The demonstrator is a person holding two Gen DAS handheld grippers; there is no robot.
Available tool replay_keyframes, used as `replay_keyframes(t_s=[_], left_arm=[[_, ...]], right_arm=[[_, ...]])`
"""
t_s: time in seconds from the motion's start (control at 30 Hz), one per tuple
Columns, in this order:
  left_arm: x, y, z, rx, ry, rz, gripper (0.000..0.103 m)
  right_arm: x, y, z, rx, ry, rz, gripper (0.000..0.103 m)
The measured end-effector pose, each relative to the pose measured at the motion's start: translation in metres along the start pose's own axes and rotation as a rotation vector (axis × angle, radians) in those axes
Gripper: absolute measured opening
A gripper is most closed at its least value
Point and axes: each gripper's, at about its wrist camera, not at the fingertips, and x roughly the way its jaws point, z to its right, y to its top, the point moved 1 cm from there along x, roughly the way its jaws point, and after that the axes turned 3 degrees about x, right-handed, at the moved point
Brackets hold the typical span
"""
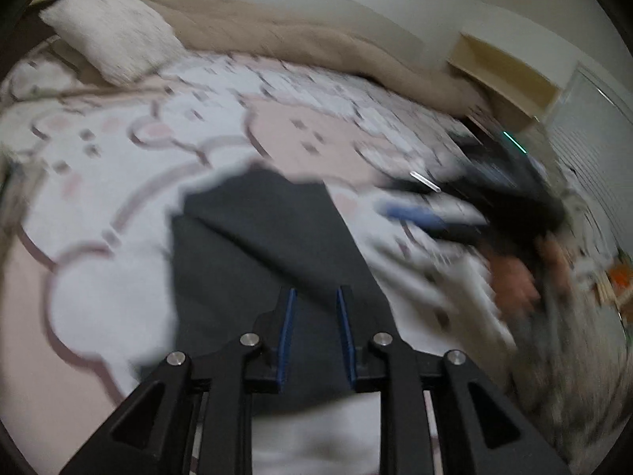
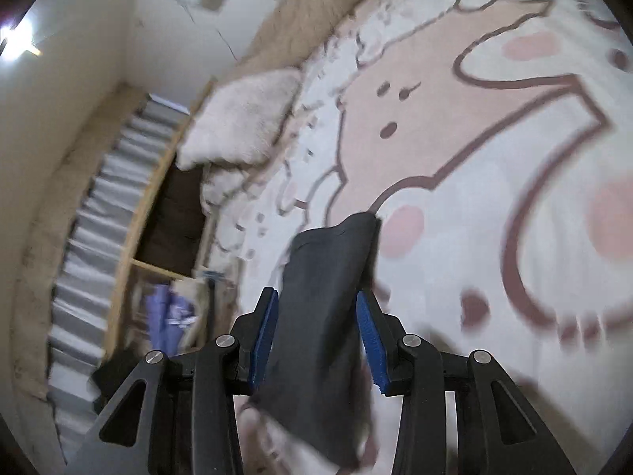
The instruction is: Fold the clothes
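A dark grey, plain-woven piece of clothing [image 1: 253, 245] is lying on the bed's pink-and-white cartoon-print cover [image 1: 118, 150] in the lower middle of the left wrist view, folded into a long flat shape with one diagonal fold line running across it and its near end passing under the left tongs [image 1: 315, 297]. Those tongs are standing narrowly apart above the cloth, their blue pads gripping nothing. In the right wrist view the same dark cloth [image 2: 324, 308] is sitting as a thick bundle between the blue pads of the right tongs [image 2: 317, 301], which are clamping it at a middling width; its lower end is hanging blurred at the bottom of the frame. At the right of the left wrist view, the right tongs [image 1: 419, 217] and the hand [image 1: 514, 281] carrying them are smeared by motion. A fluffy white pillow [image 1: 110, 35] is resting at the upper left.
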Motion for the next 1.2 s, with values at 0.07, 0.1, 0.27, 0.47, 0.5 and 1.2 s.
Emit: replay_keyframes(t_s=[0.07, 0.1, 0.27, 0.47, 0.5, 1.2], left_arm=[[0.015, -0.015, 0.004, 0.004, 0.009, -0.049, 0.021], [0.021, -0.019, 0.001, -0.007, 0.014, -0.063, 0.021], [0.030, -0.028, -0.008, -0.065, -0.004, -0.069, 0.021], [0.025, -0.027, -0.009, -0.089, -0.007, -0.054, 0.021], [0.021, -0.025, -0.010, -0.097, -0.008, -0.049, 0.021], [-0.008, -0.045, -0.048, -0.099, 0.240, 0.022, 0.035]], right_arm=[[0.032, 0.009, 0.009, 0.011, -0.066, -0.073, 0.041], [0.043, 0.010, 0.013, 0.019, -0.083, -0.098, 0.041], [0.054, 0.029, -0.003, -0.035, -0.073, -0.022, 0.005], [0.073, 0.054, -0.010, -0.153, -0.243, 0.021, 0.005], [0.075, 0.057, -0.007, -0.163, -0.279, 0.025, 0.005], [0.146, 0.016, -0.079, -0.497, -0.347, -0.174, 0.000]])
